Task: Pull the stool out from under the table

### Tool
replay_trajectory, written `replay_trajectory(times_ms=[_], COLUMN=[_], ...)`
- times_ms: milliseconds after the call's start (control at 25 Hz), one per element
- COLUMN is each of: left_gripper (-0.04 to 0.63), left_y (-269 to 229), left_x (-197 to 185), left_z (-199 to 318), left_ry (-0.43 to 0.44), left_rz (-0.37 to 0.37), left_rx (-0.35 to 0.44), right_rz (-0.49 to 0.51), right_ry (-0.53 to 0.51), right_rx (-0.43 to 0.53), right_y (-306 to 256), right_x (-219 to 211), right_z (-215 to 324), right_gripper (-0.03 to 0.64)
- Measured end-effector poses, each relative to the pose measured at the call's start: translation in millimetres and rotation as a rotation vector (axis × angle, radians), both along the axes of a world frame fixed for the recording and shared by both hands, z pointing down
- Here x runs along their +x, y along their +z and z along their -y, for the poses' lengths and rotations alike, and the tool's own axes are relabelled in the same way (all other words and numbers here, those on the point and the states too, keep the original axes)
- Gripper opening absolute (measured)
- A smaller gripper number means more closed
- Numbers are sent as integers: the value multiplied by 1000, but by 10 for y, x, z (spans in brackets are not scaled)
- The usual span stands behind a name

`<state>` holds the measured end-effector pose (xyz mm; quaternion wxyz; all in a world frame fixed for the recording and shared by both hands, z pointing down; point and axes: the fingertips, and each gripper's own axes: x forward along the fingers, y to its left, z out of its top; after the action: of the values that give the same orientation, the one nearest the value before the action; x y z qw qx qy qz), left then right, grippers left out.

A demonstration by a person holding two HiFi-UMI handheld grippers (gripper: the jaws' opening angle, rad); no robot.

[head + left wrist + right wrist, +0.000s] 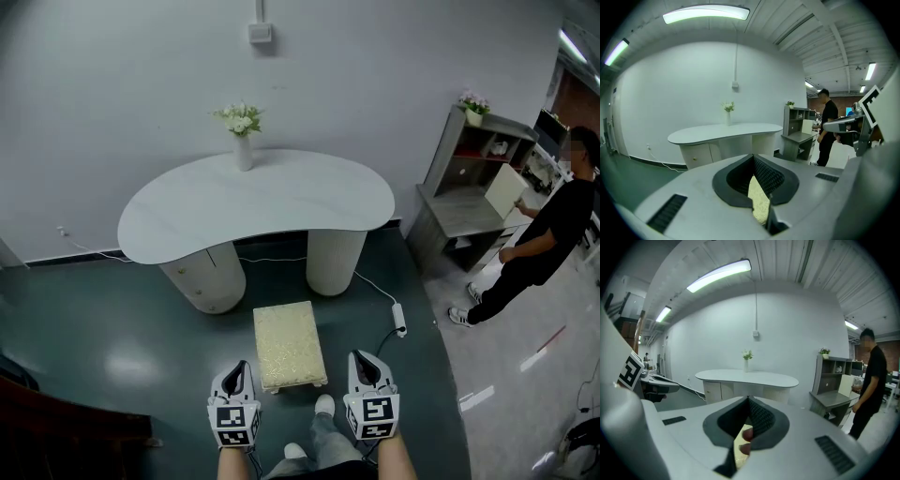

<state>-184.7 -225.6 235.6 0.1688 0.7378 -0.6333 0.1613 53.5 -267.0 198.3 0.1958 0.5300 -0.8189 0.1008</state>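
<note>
Inspecting the head view: the stool (289,345), with a cream-gold patterned seat, stands on the dark green floor (112,347) at 6 o'clock from the white kidney-shaped table (258,202). It is clear of the tabletop's edge and just in front of the two rounded pedestals.

The left gripper (238,369) sits at 7 o'clock from the stool and the right gripper (362,362) at 4 o'clock, each just beside the seat's near end. Neither has hold of it.

Left gripper view: the jaws are clenched together at the tips with nothing between them, and the stool's seat (759,201) shows only through the gap beneath. Right gripper view: the jaws are likewise clenched and empty.

A vase of white flowers (242,139) stands at the table's 12 o'clock edge. A white cable with a power strip (399,318) lies at 3 o'clock from the stool. A person in black (544,246) stands at 3 o'clock from the table, beside a grey shelf unit (461,208).
</note>
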Motion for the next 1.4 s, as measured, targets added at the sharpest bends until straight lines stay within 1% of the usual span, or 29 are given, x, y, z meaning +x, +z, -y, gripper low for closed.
replay_trajectory(times_ms=[440, 640, 800, 1040, 1240, 1400], left_gripper=[12, 12, 14, 12, 12, 12], left_y=[-505, -803, -1009, -1206, -1244, -1280], left_x=[83, 109, 68, -25, -44, -73], left_z=[-158, -119, -103, -133, -193, -224], left_ry=[36, 53, 60, 62, 74, 67], left_rz=[25, 38, 51, 67, 76, 71], left_rx=[59, 115, 156, 189, 197, 204], right_rz=[5, 35, 37, 48, 65, 70], right_ry=[0, 1, -20, -44, -56, -71], right_rx=[40, 62, 84, 117, 130, 135], right_y=[-477, -700, -853, -1043, -1135, -1183], right_x=[113, 135, 28, -133, -222, -278], right_z=[-196, -178, -184, -192, -219, -248], right_gripper=[61, 61, 61, 61, 61, 61])
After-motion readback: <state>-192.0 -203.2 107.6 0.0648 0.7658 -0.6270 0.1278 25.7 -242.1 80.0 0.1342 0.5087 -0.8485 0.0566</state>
